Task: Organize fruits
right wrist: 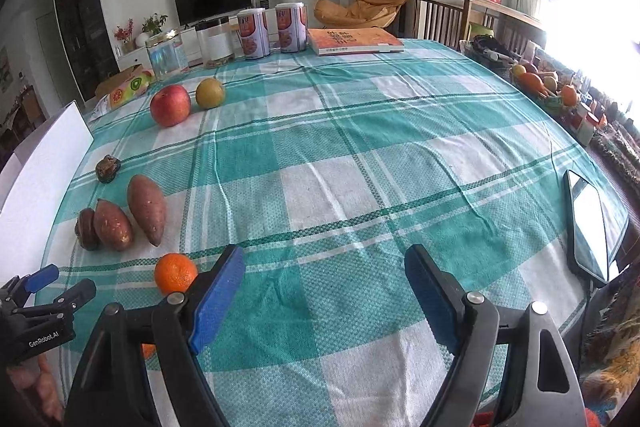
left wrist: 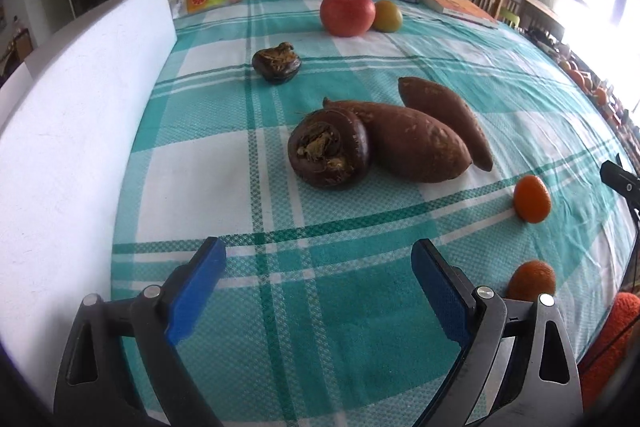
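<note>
At the bottom of each wrist view, the left gripper [left wrist: 316, 287] and right gripper [right wrist: 324, 291] hang with jaws spread and empty over the checked tablecloth [right wrist: 340, 195]. Mid-frame on the left view lie two sweet potatoes [left wrist: 416, 143] beside a dark water chestnut [left wrist: 330, 155]. An apple [left wrist: 347, 13] sits in the upper centre and a mandarin [left wrist: 532, 199] at right.

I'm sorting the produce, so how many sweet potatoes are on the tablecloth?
2. The larger sweet potato lies mid-cloth against a dark round fruit; the slimmer sweet potato lies alongside it on the other side. None seems hidden.
</note>
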Tool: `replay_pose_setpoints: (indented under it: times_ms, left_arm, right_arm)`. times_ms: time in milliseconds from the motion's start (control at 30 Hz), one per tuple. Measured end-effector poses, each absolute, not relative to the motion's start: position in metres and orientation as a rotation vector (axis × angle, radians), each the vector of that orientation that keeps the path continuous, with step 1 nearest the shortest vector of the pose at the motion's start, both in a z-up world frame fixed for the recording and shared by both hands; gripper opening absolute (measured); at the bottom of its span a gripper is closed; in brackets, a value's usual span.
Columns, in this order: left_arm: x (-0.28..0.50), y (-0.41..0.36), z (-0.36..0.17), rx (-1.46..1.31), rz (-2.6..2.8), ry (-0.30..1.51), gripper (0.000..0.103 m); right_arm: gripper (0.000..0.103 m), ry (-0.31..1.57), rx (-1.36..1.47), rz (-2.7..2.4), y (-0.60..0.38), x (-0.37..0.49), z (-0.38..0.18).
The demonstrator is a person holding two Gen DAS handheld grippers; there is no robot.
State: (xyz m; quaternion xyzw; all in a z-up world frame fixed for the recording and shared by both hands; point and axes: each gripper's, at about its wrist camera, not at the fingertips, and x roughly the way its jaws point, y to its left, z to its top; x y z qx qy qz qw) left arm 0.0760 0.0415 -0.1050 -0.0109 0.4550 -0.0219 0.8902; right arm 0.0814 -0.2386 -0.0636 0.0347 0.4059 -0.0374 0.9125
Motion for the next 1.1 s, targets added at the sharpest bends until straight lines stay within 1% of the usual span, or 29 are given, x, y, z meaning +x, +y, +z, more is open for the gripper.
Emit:
replay_pose_setpoints:
  times_ms: [367,500,667,967,1100]
  left_arm:
    - [0.076,0.038,-0.108,0.021,-0.036,0.924,0.098]
    - [0.078,0.036,-0.109,0.025,-0.035,0.926,0.099]
    - [0.078,0.036,-0.109,0.026,-0.035,0.927,0.100]
    - [0.079,0.036,-0.110,0.023,-0.026,0.931,0.102]
    - [0.079,0.037,-0.110,0.023,-0.027,0.931,0.102]
  right_arm:
    - [0.082,0.878,0.096,-0.107,-0.243,0.087,-0.069]
    - [0.082,0.926,0.177,-0.096,-0.251,0.113,-0.080]
    - [0.082,0.942,0.204,-0.156,-0.258,0.137,-0.102]
    - [0.082,0.932,0.233,-0.143,-0.261,0.135,-0.102]
    - [0.086,0.937,0.224,-0.141,-0.259,0.135,-0.103]
